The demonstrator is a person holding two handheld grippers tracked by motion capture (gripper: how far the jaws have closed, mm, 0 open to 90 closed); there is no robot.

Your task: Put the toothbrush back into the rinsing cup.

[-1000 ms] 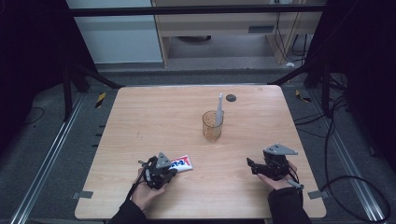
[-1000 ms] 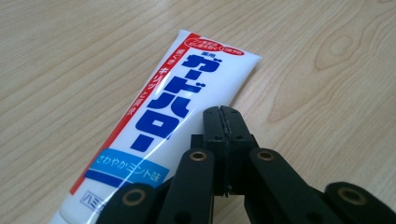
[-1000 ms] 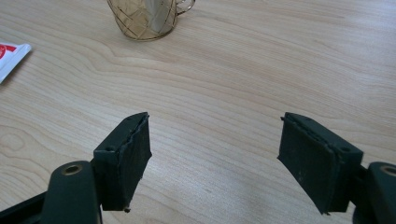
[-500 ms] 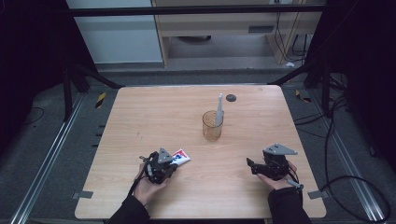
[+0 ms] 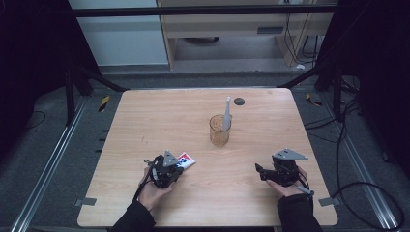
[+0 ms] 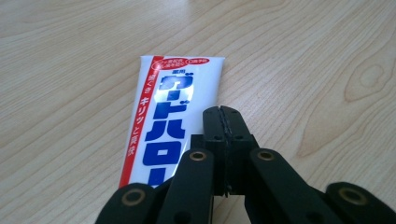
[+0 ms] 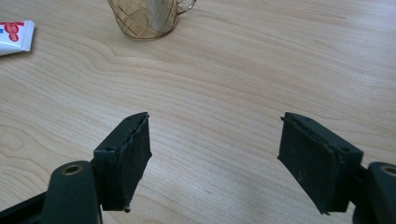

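The left gripper [image 6: 222, 112] has its two black jaws pressed flat together, pad to pad, with nothing caught between them; the closed tips hang over the wooden table [image 6: 303, 60] just beside the right edge of a white toothpaste tube [image 6: 173, 107] with blue and red lettering, which lies flat on the wood and runs forward from under the fingers to its crimped end beyond them. In the high view the tube [image 5: 185, 160] pokes out just ahead of that gripper [image 5: 165, 170]. The right gripper [image 7: 215, 158] holds its jaws spread wide, bare tabletop between the pads [image 7: 133, 156], and in the high view it [image 5: 268, 172] sits well apart from the tube. Far ahead of its fingers and to their left stands an amber glass cup [image 7: 147, 16] [image 5: 219, 130] with a pale toothbrush [image 5: 226, 112] standing in it, and a small dark disc [image 5: 239, 101] lies further back
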